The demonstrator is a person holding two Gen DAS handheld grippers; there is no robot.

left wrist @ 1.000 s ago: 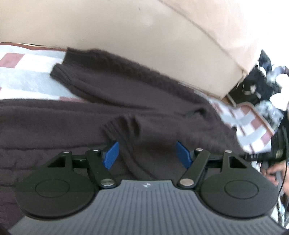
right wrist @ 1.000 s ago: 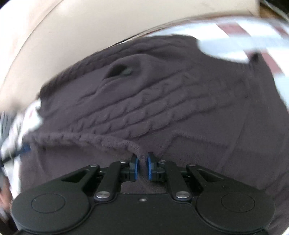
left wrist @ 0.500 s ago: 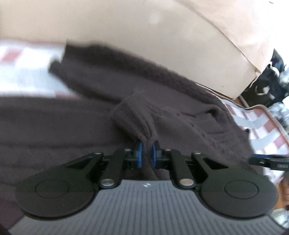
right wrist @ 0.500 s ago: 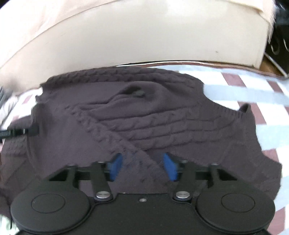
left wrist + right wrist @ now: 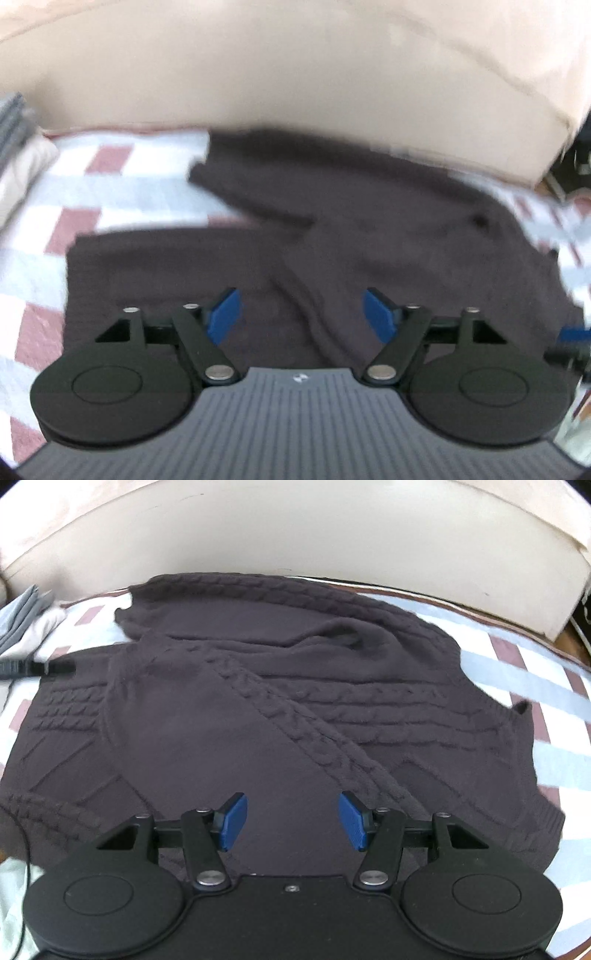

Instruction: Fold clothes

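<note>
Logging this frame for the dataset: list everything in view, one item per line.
sweater: one, dark brown cable-knit, spread on the bedcover, a sleeve folded across its body
bedcover: one, white, pale blue and maroon checks, under the sweater
headboard: one, cream, padded, behind the sweater
folded cloth: grey and whitish, far left edge; count unclear
left gripper: one, black with blue pads, open above the sweater
right gripper: one, black with blue pads, open above the sweater

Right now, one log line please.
left claw: open | right claw: open | sweater: released, sleeve folded across body | on checked blanket
</note>
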